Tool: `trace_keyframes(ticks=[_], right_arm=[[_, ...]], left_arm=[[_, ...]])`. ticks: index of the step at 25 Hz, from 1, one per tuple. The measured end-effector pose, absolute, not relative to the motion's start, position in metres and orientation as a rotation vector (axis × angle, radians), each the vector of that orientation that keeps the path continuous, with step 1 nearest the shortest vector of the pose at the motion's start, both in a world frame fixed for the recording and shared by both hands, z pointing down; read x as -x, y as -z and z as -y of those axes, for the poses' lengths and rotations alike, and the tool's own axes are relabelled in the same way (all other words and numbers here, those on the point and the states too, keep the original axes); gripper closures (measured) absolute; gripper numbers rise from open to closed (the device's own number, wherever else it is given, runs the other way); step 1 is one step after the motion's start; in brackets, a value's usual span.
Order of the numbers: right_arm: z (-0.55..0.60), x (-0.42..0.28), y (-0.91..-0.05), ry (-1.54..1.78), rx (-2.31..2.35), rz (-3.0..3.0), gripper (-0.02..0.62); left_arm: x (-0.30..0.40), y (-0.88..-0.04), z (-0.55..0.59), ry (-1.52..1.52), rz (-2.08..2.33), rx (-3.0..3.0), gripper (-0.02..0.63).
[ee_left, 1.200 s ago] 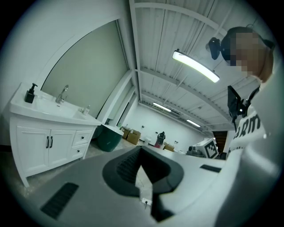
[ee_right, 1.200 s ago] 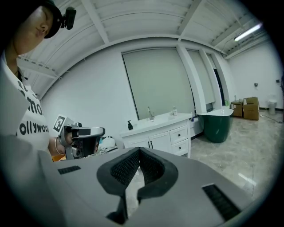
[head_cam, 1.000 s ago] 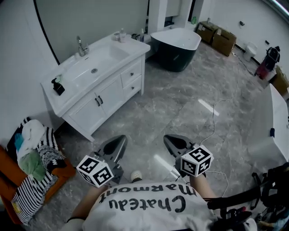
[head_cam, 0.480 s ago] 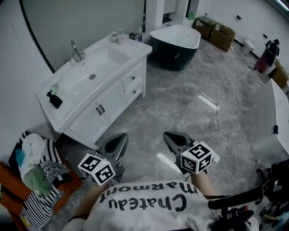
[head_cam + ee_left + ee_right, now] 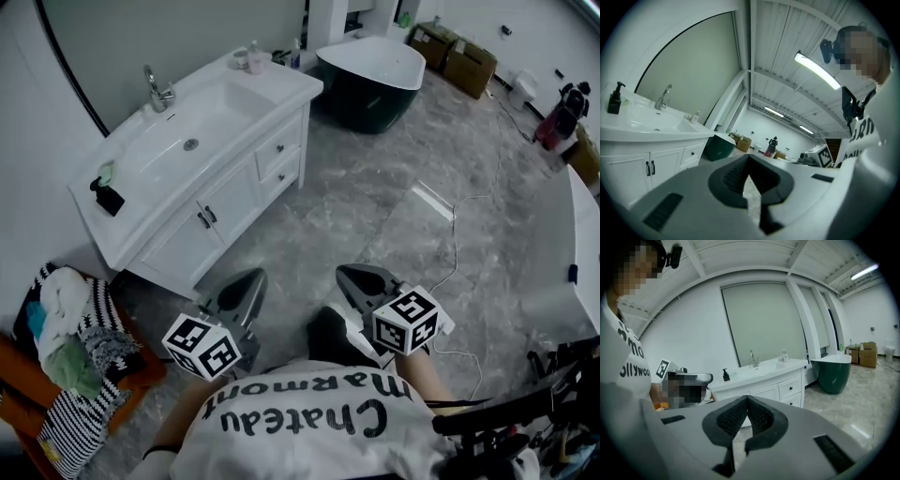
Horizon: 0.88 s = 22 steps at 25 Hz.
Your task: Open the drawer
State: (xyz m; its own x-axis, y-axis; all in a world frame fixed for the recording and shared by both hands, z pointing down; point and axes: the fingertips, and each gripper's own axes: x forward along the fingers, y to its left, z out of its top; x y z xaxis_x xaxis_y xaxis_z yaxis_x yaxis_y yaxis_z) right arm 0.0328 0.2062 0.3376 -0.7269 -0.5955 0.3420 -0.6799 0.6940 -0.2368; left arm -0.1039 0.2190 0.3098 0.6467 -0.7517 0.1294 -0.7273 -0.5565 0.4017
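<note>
Scene: A person in a white printed shirt (image 5: pixel 300 422) stands on a grey marble floor (image 5: pixel 375 206) facing a white vanity (image 5: pixel 159 253), a claw in each hand.
Drawers: Two drawers (image 5: pixel 278 150) are stacked at the vanity's right end, both shut. Two cupboard doors (image 5: pixel 230 197) sit to their left.
Left claw: The left claw (image 5: pixel 244 281) is clenched on nothing, tips together, well apart from the vanity.
Right claw: The right claw (image 5: pixel 356 278) is likewise clenched and empty, alongside its partner and just above a dark shoe (image 5: pixel 330 336).
Counter: The counter (image 5: pixel 281 82) carries one basin (image 5: pixel 211 122), one faucet (image 5: pixel 157 92), one black pump bottle (image 5: pixel 106 197) at the near end and a few small toiletries (image 5: pixel 253 58) at the far end.
Beyond: One dark green bathtub (image 5: pixel 370 75) and two cardboard boxes (image 5: pixel 455 61) stand past the vanity.
Head view only: A pile of clothes (image 5: pixel 66 347) lies at lower left, and a white cable (image 5: pixel 457 246) trails over the floor.
Left claw view only: Three lit ceiling strips (image 5: pixel 815 70) show overhead.
Right claw view only: The arched wall panel (image 5: pixel 759 324) behind the basin appears whole, with the left claw's marker cube (image 5: pixel 662 369) at the edge.
</note>
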Motion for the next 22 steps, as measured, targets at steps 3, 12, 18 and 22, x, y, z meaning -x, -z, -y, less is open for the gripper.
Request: trace_keyframes(ticks=[3,12,18,22], right_arm=[[-0.189,-0.031,-0.339,-0.506,-0.99,2.677,0.584],[-0.102,-0.03,-0.328,-0.453,-0.859,2.728,0.584],[-0.033,-0.039,-0.32,-0.421,-0.774,2.736,0.584],[0.011,-0.046,-0.316,-0.409,-0.719,2.74,0.584]], left_arm=[[0.105,-0.31,-0.205,0.082,1.193,-2.429,0.598],[0.097,-0.299,-0.135,0.098,1.296,-2.417,0.598],[0.086,-0.292,-0.075,0.128,1.367,-2.381,0.598],[0.079,-0.29,-0.037,0.149,1.416,-2.344,0.598]])
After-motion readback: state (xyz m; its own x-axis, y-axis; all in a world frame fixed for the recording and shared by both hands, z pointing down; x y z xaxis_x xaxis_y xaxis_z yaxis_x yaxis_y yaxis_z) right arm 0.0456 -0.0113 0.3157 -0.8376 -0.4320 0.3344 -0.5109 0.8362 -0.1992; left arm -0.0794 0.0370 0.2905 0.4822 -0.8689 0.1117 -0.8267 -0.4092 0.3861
